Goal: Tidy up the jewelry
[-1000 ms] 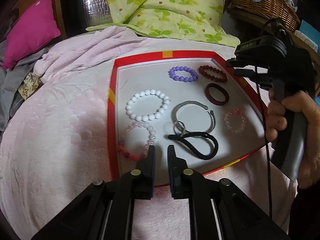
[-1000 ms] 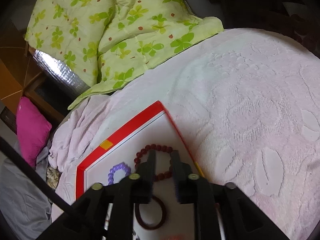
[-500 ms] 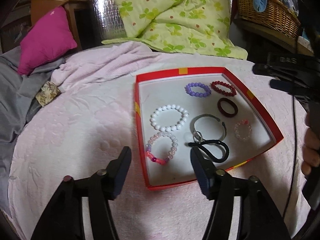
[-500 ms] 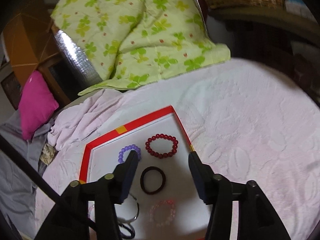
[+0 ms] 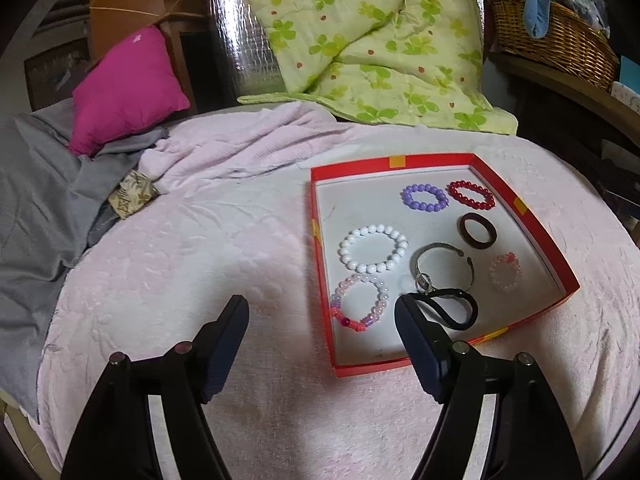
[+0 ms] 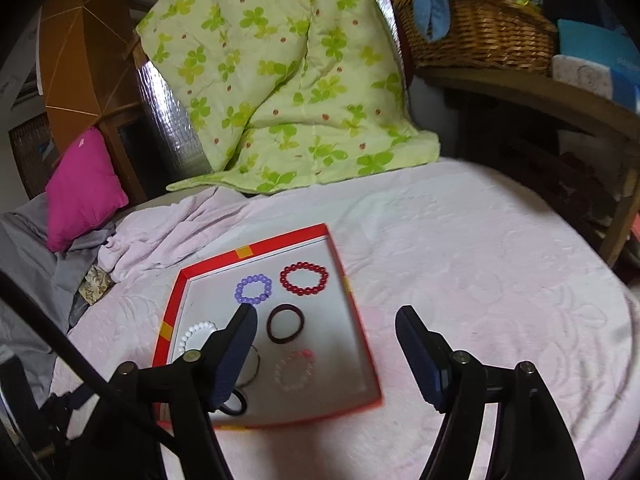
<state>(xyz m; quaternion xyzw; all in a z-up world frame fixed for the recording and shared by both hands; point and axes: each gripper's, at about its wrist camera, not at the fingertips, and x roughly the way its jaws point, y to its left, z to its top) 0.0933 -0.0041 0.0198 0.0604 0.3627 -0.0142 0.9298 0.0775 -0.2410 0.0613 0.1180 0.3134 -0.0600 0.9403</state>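
A bed covered in a pale pink embossed blanket (image 5: 208,248) fills most of both views. On it sits a shallow red tray (image 5: 320,264) with a white floor, holding the jewelry laid out flat and apart: a purple bead bracelet (image 5: 425,197) and a red bead bracelet (image 5: 471,195) at the far end, a dark brown ring-shaped band (image 5: 477,230) below them, a white bead bracelet (image 5: 373,249) toward the left wall, an open silver bangle (image 5: 442,264) in the middle, a small pale pink bracelet (image 5: 505,273) near the right wall, a pink and clear bead bracelet (image 5: 359,303) and a black looped cord (image 5: 452,307) at the near end. The left tool (image 5: 322,312) hovers above the blanket at the tray's near left corner; its jaws have just been opening, stand wide, and hold nothing. The right tool (image 6: 325,322) hovers over the tray's right rim, its jaws also just opened wide and empty. At the head of the bed lie a green clover-print quilt (image 5: 360,48), a magenta pillow (image 5: 124,88) and a grey cloth (image 5: 36,208), with a small patterned pouch (image 5: 132,195) at the grey cloth's edge. A wicker basket (image 6: 476,36) stands on a wooden shelf to the right.
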